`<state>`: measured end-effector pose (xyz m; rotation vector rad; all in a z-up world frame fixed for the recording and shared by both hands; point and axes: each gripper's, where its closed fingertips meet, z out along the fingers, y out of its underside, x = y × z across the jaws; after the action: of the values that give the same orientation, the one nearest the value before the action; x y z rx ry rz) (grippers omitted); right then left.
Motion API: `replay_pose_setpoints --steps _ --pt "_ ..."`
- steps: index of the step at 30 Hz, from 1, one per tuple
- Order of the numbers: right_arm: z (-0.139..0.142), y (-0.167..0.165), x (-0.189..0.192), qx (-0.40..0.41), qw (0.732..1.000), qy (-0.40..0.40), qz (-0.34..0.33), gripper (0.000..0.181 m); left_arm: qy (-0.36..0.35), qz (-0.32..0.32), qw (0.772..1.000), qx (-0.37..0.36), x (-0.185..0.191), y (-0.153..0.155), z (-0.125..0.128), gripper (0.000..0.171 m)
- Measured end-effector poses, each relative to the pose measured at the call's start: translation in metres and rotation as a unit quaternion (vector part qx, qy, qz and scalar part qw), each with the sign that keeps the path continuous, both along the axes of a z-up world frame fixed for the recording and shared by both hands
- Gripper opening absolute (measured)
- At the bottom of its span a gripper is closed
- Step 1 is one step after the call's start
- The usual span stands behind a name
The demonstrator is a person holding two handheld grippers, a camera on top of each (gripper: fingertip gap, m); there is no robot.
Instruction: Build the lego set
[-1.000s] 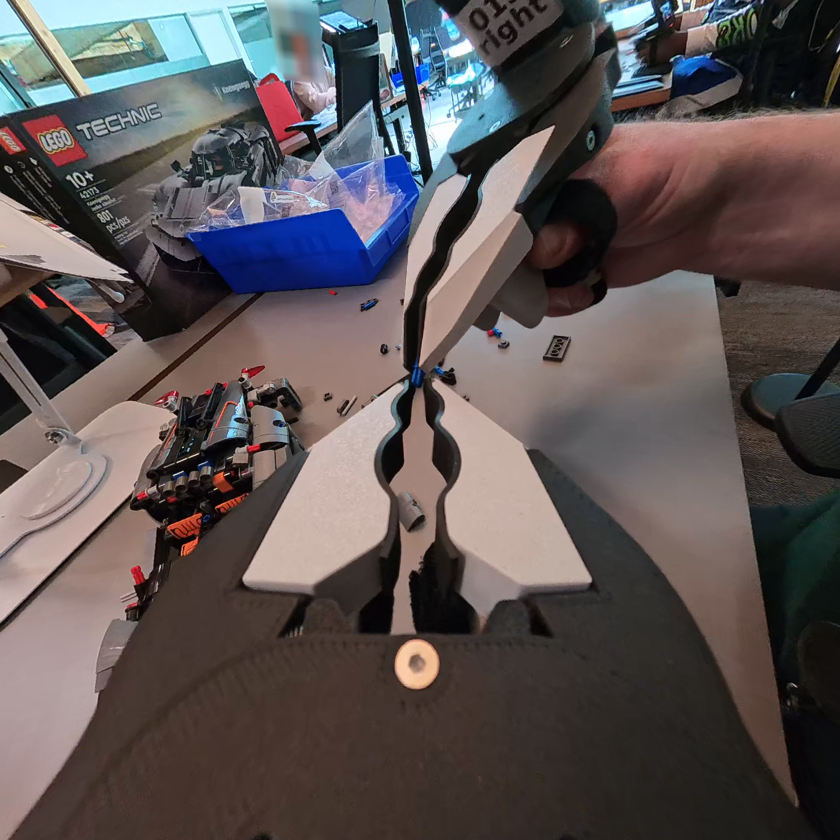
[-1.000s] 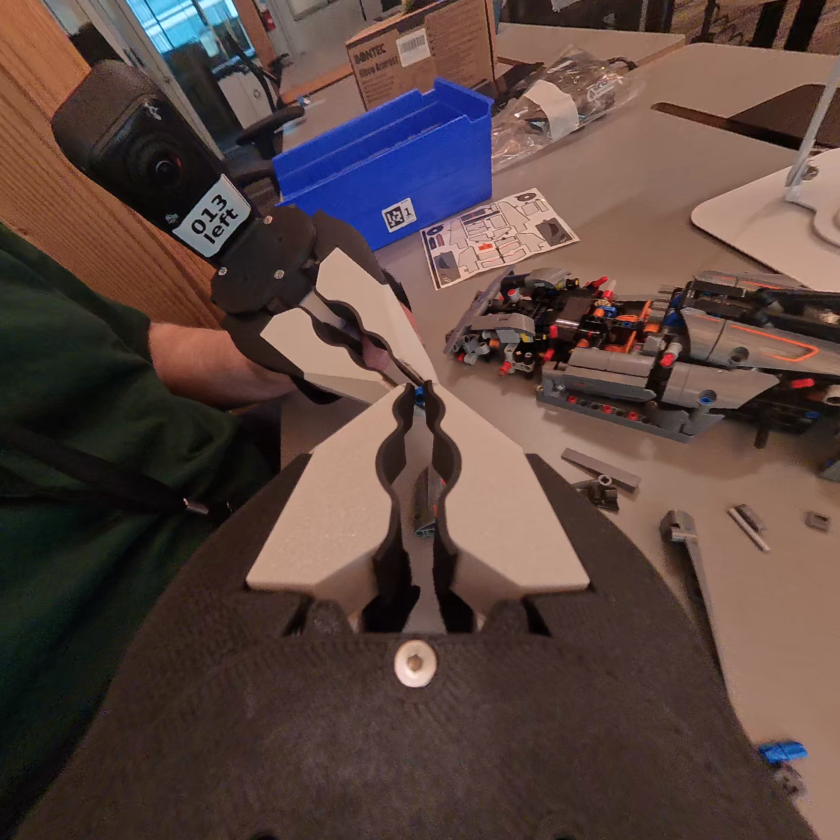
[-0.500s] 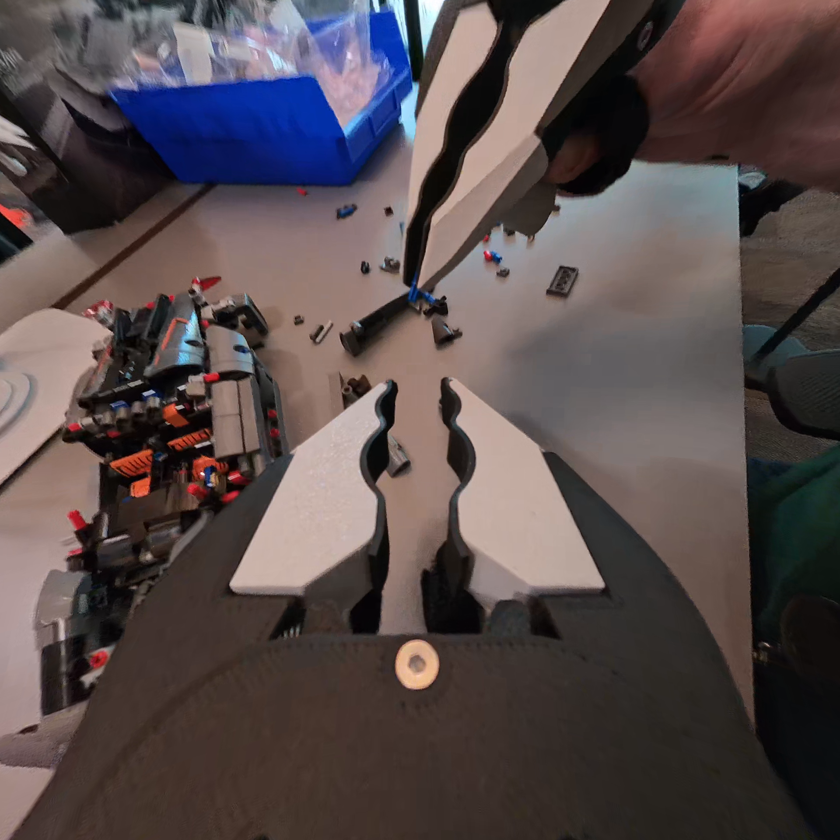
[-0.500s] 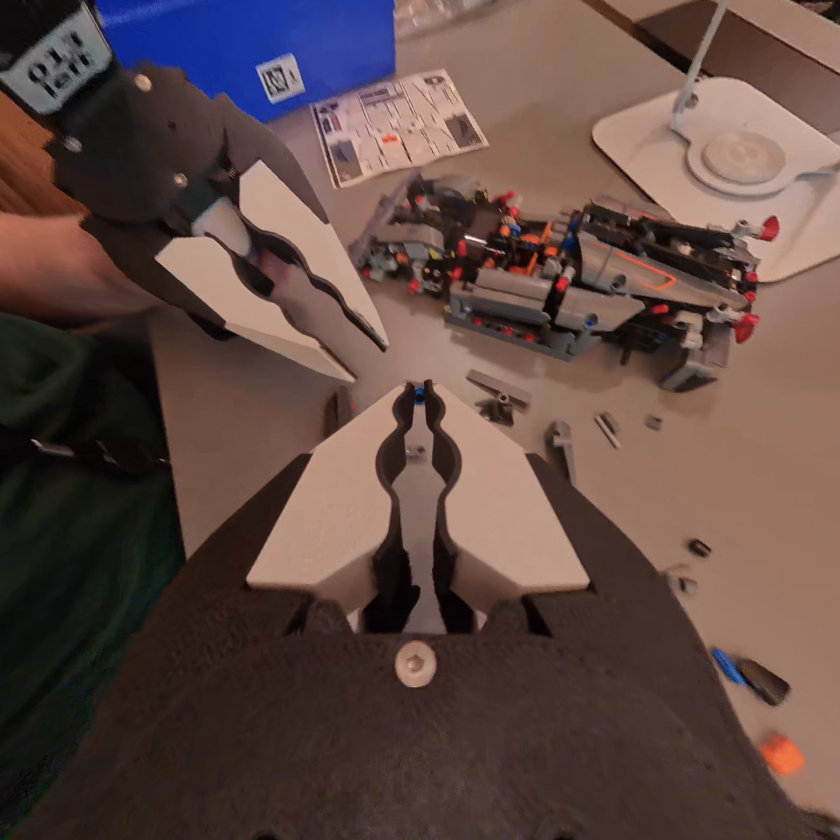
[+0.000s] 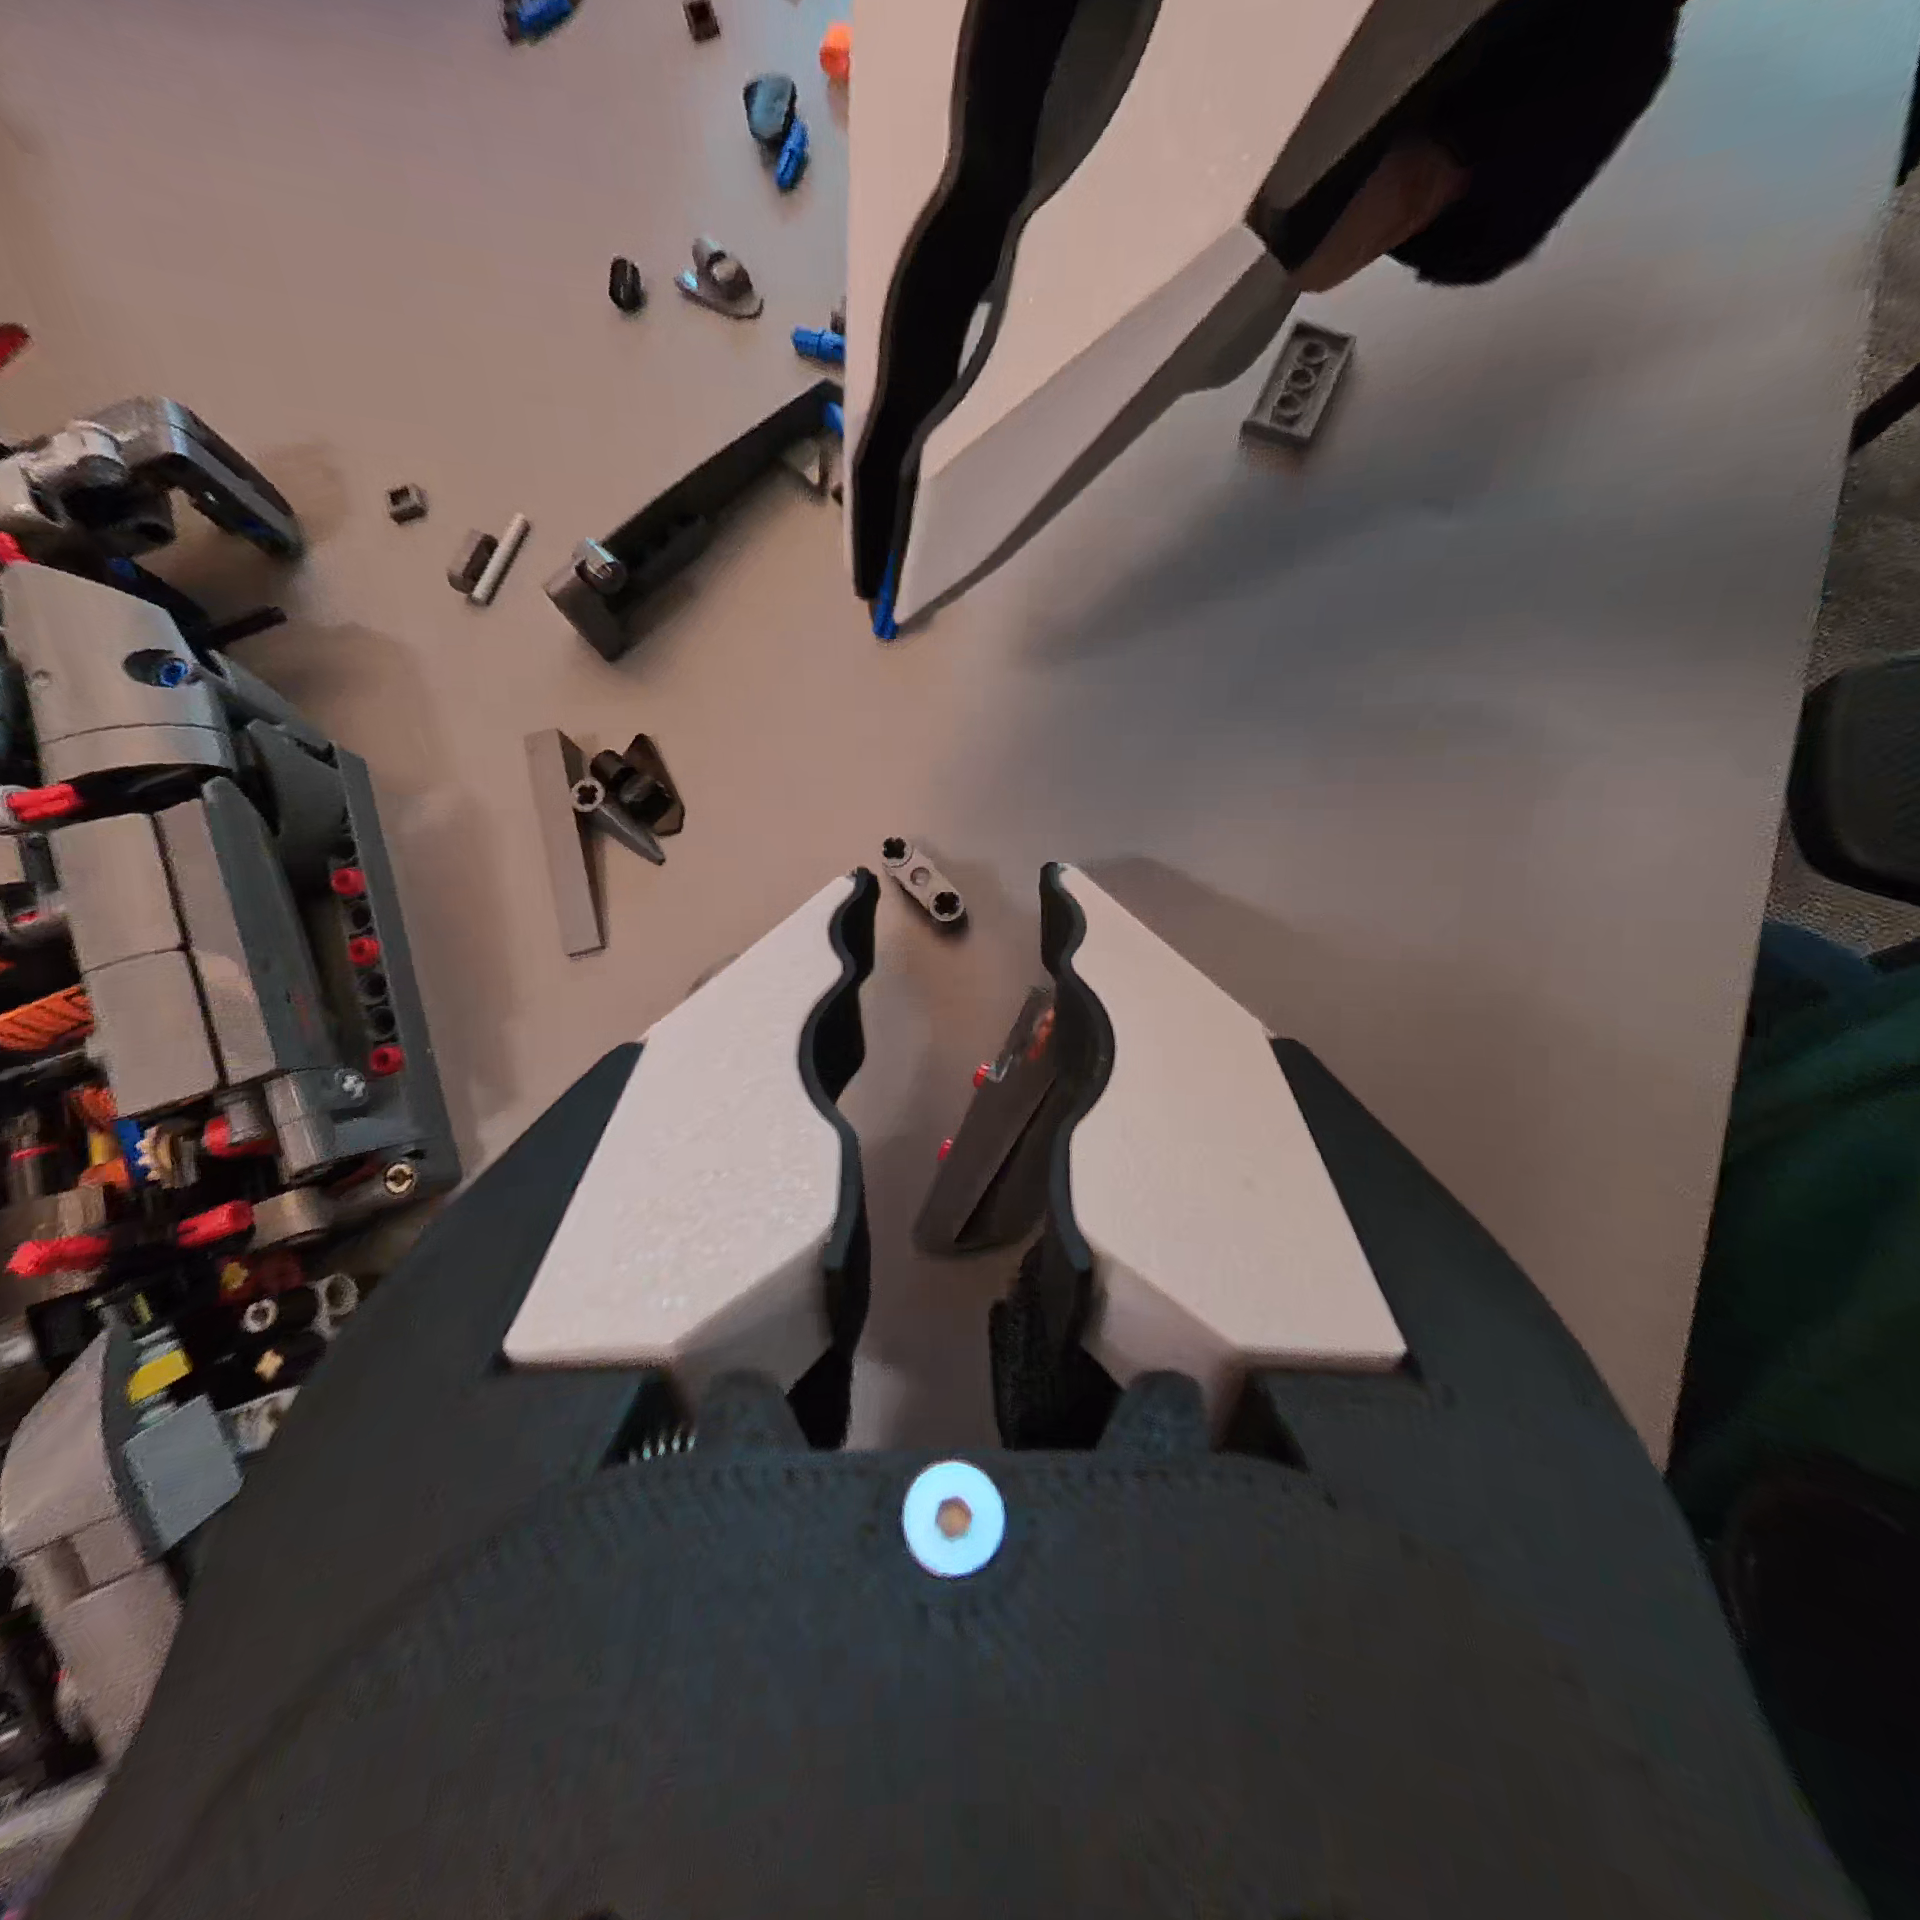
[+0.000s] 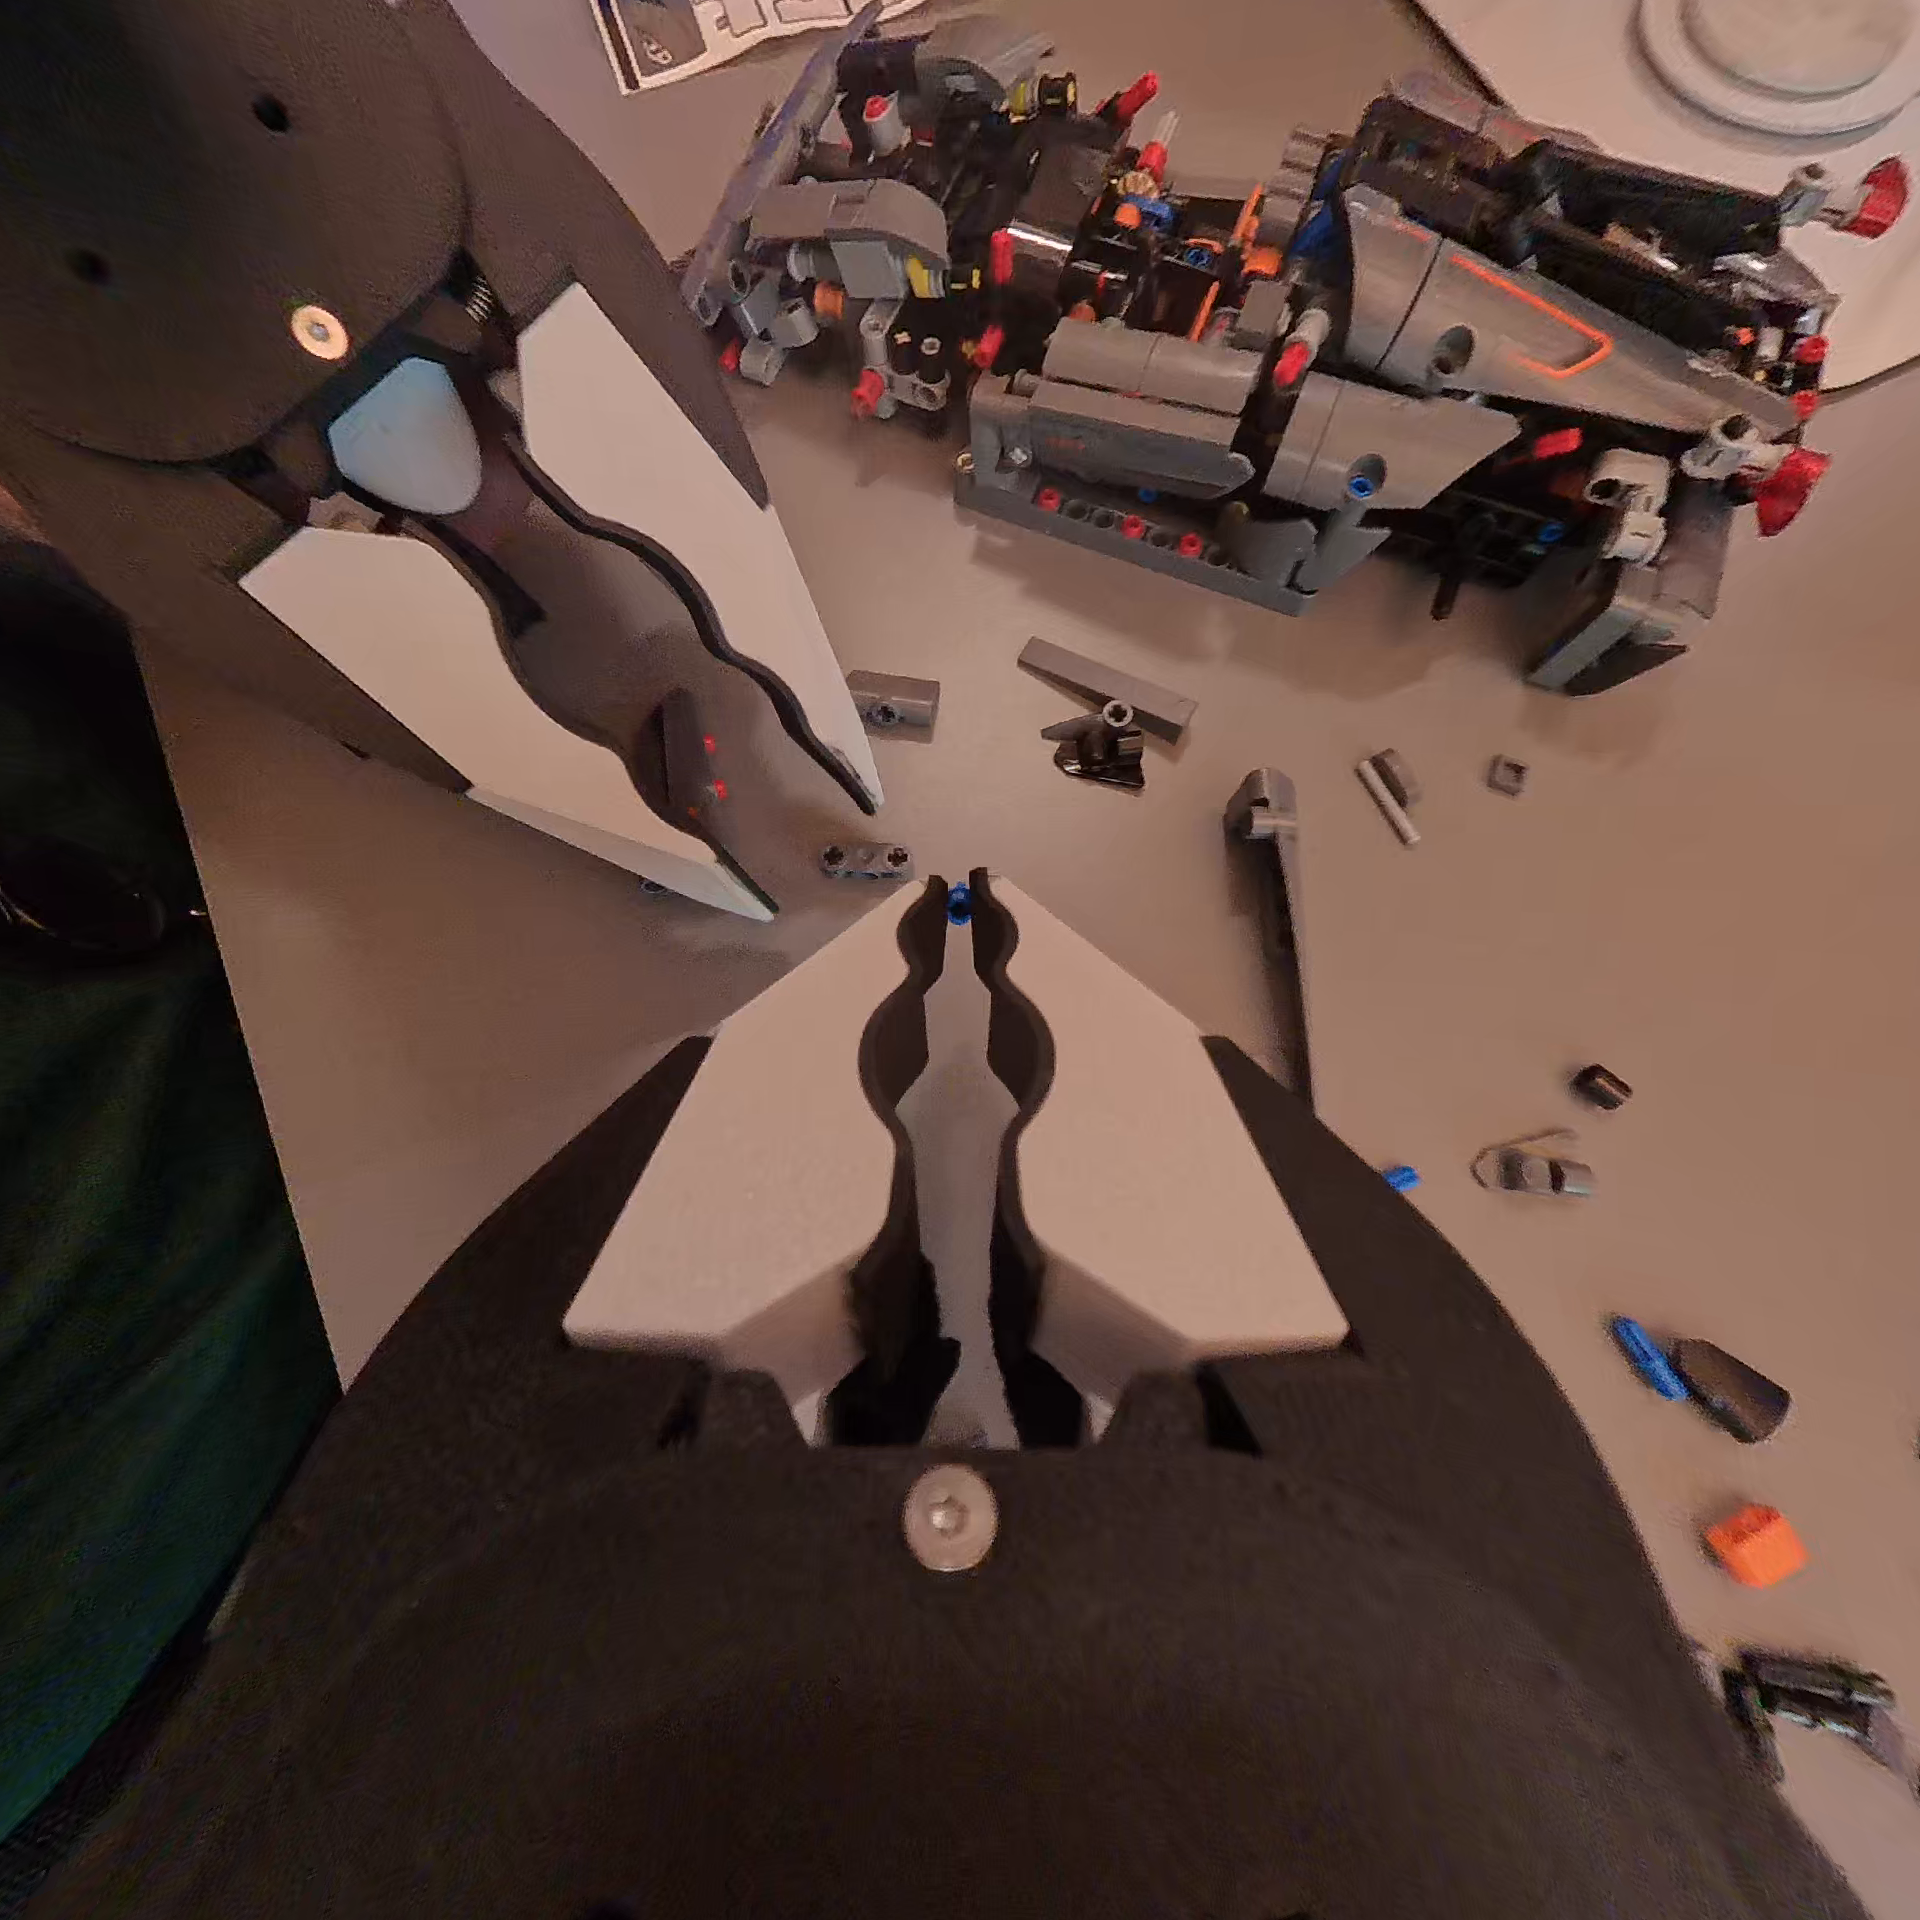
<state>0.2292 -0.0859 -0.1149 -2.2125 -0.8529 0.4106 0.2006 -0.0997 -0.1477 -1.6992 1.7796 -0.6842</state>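
Note:
My right gripper [image 6: 957,881] is shut on a small blue pin [image 6: 958,904] at its tips, low over the table; it also shows at the top of the left wrist view [image 5: 883,608]. My left gripper [image 5: 956,881] is open, tips just above the table, either side of a small dark connector [image 5: 923,894]. A dark panel with red pins [image 5: 997,1132] lies between its fingers. In the right wrist view the left gripper [image 6: 816,852] stands just left of my right tips. The half-built grey and black model [image 6: 1299,364] sits beyond; it also shows in the left wrist view [image 5: 208,935].
Loose parts lie scattered on the table: a long dark beam [image 5: 686,530], a grey wedge with a black part [image 6: 1107,717], a grey plate [image 5: 1299,384], an orange piece [image 6: 1756,1548]. A printed sheet [image 6: 727,31] and a white stand base [image 6: 1766,62] lie behind the model. The table edge [image 5: 1756,935] is at right. One gripper's finger ends stand about 5 cm off the other's. The orange piece [image 6: 1756,1548] sits 20 cm or so from the ends of my right fingers.
A second ago both grippers pinched the blue pin tip to tip in the air. My left gripper let go and opened. Both came down close to the table; the right kept the pin.

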Motion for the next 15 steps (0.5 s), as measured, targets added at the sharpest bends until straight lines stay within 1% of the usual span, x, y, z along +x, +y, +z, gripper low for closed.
replay_pose_setpoints --steps 4,8,11,15 --pt "-0.007 -0.001 -0.005 -0.004 1.000 0.005 0.013 0.002 0.029 0.006 1.000 0.009 -0.001 0.003 -0.010 0.020" --pt "-0.011 -0.002 -0.009 -0.006 1.000 0.013 0.025 0.002 0.032 0.001 0.999 -0.005 0.000 0.004 -0.012 0.009" --pt "-0.016 -0.003 -0.013 -0.010 0.999 0.012 0.038 0.002 0.034 -0.016 0.999 -0.003 0.001 0.005 -0.012 0.008" --pt "-0.022 -0.002 -0.014 -0.013 0.999 0.003 0.046 0.002 0.034 -0.056 0.998 -0.001 0.002 0.003 -0.012 0.006"
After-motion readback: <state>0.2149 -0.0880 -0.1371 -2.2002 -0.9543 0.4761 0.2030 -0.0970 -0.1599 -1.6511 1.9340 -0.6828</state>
